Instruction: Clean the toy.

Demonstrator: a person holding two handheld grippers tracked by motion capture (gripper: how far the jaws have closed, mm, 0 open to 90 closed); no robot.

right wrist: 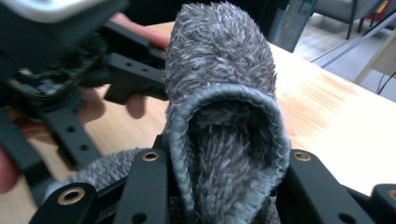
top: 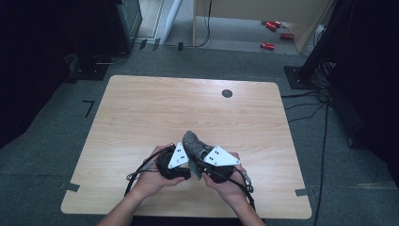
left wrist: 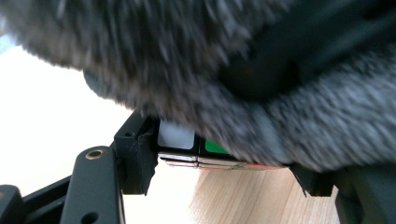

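A grey fuzzy sock [top: 192,141] stands up between both grippers near the table's front middle. My right gripper [top: 201,165] is shut on it. In the right gripper view the sock [right wrist: 219,84] rises between the jaws of the right gripper [right wrist: 224,161], with its hemmed opening facing the camera. My left gripper [top: 188,170] presses in from the left, and the left gripper [right wrist: 135,79] also shows beside the sock. In the left gripper view a puzzle cube [left wrist: 180,140] with white and green stickers sits clamped between the jaws of the left gripper [left wrist: 224,172], partly covered by the sock [left wrist: 187,60].
The wooden table [top: 141,117] has a round black grommet [top: 227,93] at its far side. Red cans [top: 271,26] lie on the floor behind. Cables [top: 324,122] run along the floor at the right.
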